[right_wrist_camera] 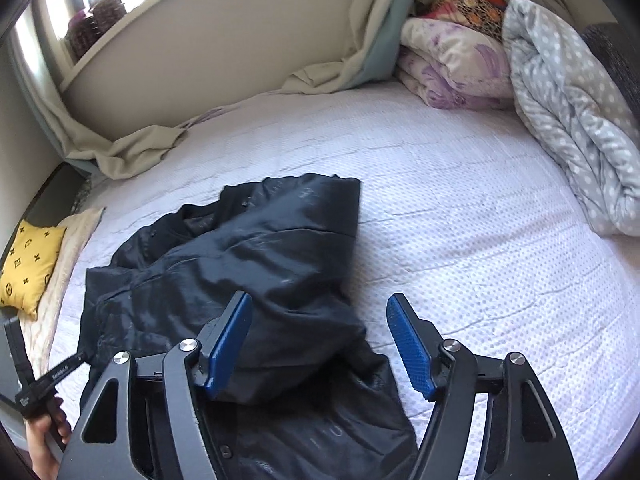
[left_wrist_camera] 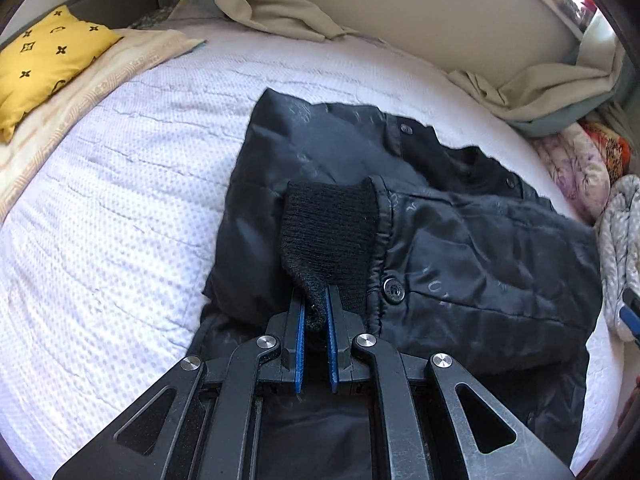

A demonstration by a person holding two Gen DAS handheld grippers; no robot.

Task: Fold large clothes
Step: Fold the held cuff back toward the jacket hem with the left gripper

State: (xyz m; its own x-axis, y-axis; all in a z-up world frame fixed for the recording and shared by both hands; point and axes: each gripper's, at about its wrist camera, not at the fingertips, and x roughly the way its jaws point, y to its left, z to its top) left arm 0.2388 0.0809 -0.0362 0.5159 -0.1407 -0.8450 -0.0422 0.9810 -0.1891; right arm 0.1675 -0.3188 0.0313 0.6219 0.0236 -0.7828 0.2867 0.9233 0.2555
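A black quilted jacket (left_wrist_camera: 460,248) lies crumpled on the white bed cover (left_wrist_camera: 120,200), snap buttons showing along its front. My left gripper (left_wrist_camera: 316,292) is shut on the edge of the sleeve's black knit cuff (left_wrist_camera: 328,224), which stands up over the jacket body. In the right wrist view the jacket (right_wrist_camera: 248,248) spreads to the left and below. My right gripper (right_wrist_camera: 319,300) hangs open over its right edge. Dark fabric lies under the left blue pad (right_wrist_camera: 228,344), and bare bed cover shows by the right pad; neither pad presses on cloth.
A yellow patterned pillow (left_wrist_camera: 48,64) sits at the bed's far left. Rumpled beige sheets (left_wrist_camera: 280,12) line the curved wall. A grey dotted duvet (right_wrist_camera: 568,128) and a floral blanket (right_wrist_camera: 452,68) are piled at the right. A hand (right_wrist_camera: 40,440) holds the left gripper's handle.
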